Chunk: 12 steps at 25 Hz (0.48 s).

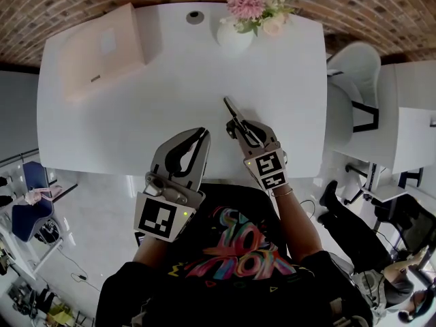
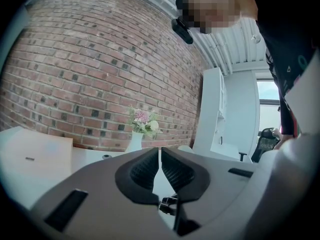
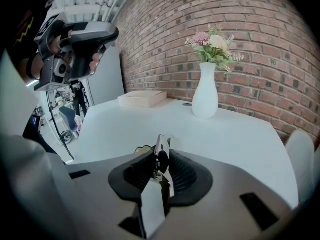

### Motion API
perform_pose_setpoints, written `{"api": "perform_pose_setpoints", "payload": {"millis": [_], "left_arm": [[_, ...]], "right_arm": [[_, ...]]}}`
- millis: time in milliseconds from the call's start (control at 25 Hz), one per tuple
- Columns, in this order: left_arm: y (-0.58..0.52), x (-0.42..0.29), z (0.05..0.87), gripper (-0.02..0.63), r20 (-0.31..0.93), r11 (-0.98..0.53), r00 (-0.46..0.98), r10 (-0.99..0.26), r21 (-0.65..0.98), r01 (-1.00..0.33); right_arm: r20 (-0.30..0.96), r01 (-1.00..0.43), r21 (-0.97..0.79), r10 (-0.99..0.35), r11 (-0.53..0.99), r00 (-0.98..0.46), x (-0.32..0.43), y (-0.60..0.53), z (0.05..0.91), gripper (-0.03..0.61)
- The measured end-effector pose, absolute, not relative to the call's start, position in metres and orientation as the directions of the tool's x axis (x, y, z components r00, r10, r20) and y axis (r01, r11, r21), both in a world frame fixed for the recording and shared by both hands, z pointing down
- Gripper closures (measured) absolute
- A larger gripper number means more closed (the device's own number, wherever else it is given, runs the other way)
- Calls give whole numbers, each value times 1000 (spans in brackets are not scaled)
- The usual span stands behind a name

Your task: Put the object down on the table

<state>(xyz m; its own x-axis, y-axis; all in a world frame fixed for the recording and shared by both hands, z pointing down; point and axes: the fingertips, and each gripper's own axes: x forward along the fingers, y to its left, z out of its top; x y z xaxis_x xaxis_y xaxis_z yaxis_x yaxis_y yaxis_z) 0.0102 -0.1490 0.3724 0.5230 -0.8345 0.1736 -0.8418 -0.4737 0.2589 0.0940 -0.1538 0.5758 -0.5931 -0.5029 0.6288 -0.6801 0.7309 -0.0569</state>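
Note:
My right gripper (image 1: 240,129) is over the near right part of the white table (image 1: 170,101), shut on a slim metal tool (image 1: 230,109). The tool's dark tip sticks out ahead of the jaws toward the table's middle. In the right gripper view the tool (image 3: 161,146) is pinched between the black pads (image 3: 180,173), and a silver strip of it runs back toward the camera. My left gripper (image 1: 203,136) hangs at the table's near edge, left of the right one. Its jaws meet at the tips with nothing between them (image 2: 160,154).
A white vase of flowers (image 1: 235,33) stands at the far edge, with a round cable hole (image 1: 195,17) to its left. A pale pink box (image 1: 102,50) lies at the far left corner. A white chair (image 1: 354,80) stands off the table's right side.

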Motion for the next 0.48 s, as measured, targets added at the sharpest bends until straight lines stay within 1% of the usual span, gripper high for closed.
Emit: {"api": "perform_pose_setpoints", "payload": {"millis": [480], "left_arm": [[-148, 12, 374, 578, 175, -481, 531, -829, 259, -837]], "right_arm": [[644, -646, -5, -492, 763, -586, 90, -149, 583, 471]]}}
